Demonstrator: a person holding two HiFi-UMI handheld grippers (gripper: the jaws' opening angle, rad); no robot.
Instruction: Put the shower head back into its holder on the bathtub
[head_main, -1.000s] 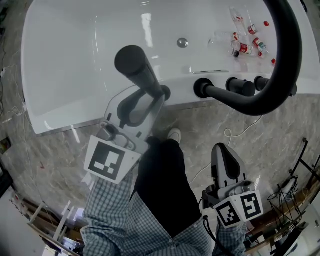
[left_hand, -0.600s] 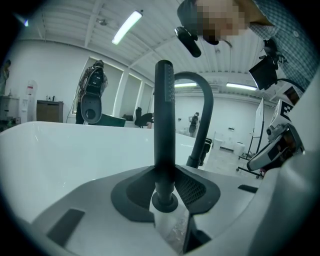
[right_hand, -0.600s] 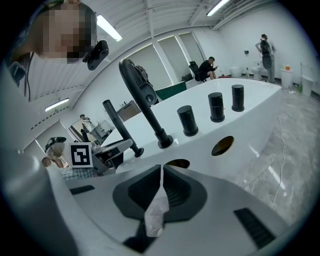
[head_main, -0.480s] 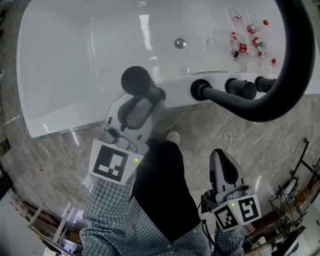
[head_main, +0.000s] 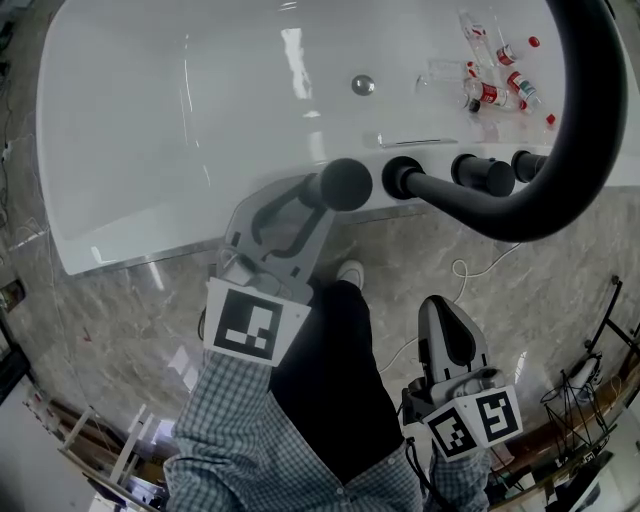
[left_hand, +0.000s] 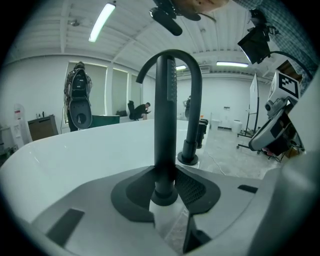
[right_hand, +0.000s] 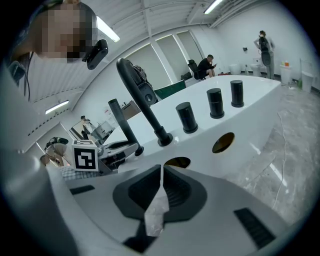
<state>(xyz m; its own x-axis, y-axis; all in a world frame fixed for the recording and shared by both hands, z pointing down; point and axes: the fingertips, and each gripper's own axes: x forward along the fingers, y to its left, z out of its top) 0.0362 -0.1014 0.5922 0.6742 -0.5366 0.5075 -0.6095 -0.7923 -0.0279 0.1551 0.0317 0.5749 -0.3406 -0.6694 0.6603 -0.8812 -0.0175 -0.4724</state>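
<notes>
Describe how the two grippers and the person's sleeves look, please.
The left gripper and right gripper are light grey plastic with dark grey, ribbed inner pads. Each carries a white cube with black square markers. The sleeves are checked blue and white.

Checked sleeves (head_main: 228, 425), black trousers (head_main: 325, 385), white shoe (head_main: 349, 271), grey left gripper (head_main: 322, 198) and right gripper (head_main: 446, 308), black-and-white marker cubes (head_main: 247, 325).

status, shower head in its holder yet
Left gripper shut on shower head, upright, base at its holder. Right gripper shut, empty. Nothing in the way.
</notes>
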